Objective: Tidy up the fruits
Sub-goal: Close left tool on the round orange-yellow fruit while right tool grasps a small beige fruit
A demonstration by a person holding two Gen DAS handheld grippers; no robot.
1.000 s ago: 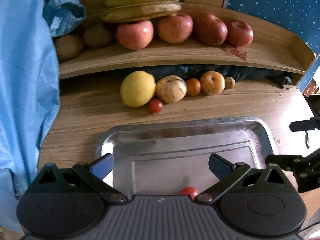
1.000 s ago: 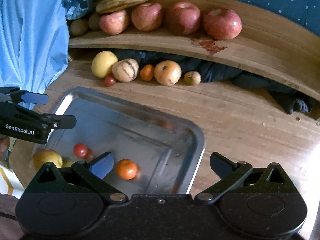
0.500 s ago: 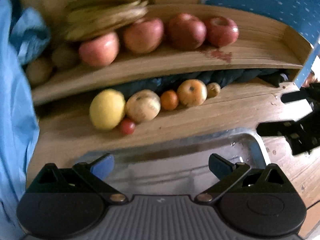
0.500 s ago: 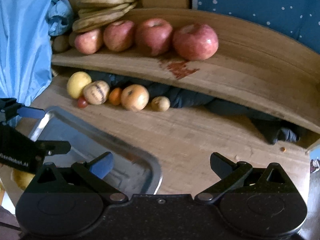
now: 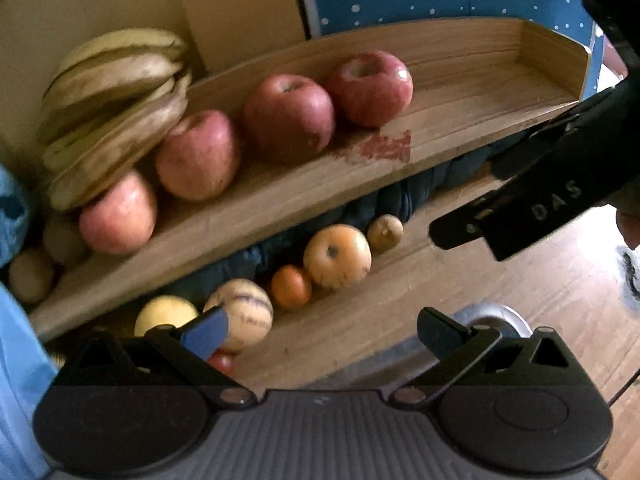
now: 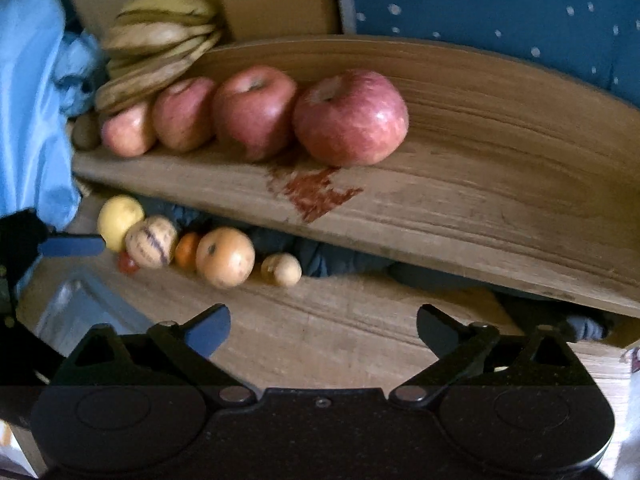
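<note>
Both tools, left (image 5: 322,330) and right (image 6: 324,324), wide and empty before shelf (image 6: 480,184) of apples (image 6: 350,118), fruit row (image 6: 226,258) beneath.

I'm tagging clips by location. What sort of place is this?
Probably a home kitchen or dining corner: a wooden shelf holds apples and bananas, smaller fruit lines the wooden tabletop beneath, and a metal tray sits nearby.

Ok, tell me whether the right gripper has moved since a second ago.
Yes. The right gripper has gone forward from over the metal tray, now at the view's lower left, toward the wooden shelf and its red apples.
</note>
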